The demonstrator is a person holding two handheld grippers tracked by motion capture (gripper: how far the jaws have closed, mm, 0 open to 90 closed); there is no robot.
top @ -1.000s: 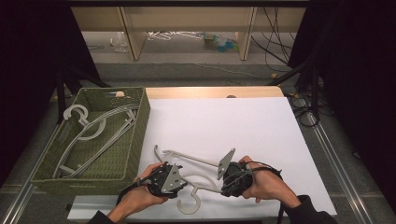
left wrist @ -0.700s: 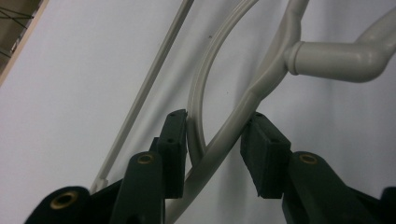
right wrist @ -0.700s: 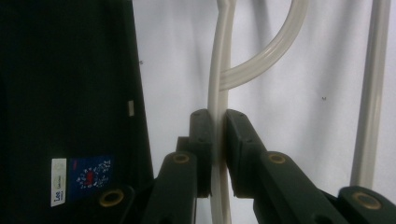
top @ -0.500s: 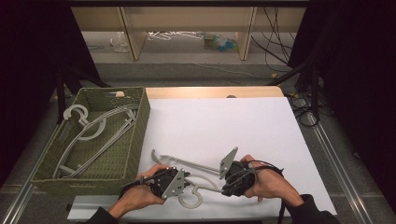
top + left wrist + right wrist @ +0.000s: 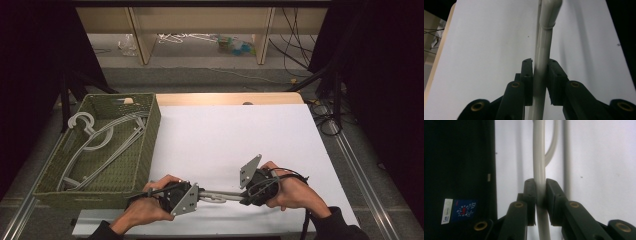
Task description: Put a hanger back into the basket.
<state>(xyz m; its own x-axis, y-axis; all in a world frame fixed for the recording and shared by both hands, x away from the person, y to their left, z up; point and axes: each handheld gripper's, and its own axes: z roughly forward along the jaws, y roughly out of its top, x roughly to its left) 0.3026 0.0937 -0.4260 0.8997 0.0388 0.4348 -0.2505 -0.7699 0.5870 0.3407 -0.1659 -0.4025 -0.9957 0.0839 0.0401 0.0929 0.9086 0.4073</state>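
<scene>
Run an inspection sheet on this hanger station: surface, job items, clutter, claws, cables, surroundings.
Surface: white table top, bare past the hands.
Job's things: grey hanger held between both claws near the front edge; more hangers lie in the green basket at left.
Clutter: nothing seen on the table.
Grippers: left claw and right claw each shut on a hanger rod.
Cables: black cable loops over the right hand.
Surroundings: wooden shelf legs, floor cables and litter behind.
</scene>
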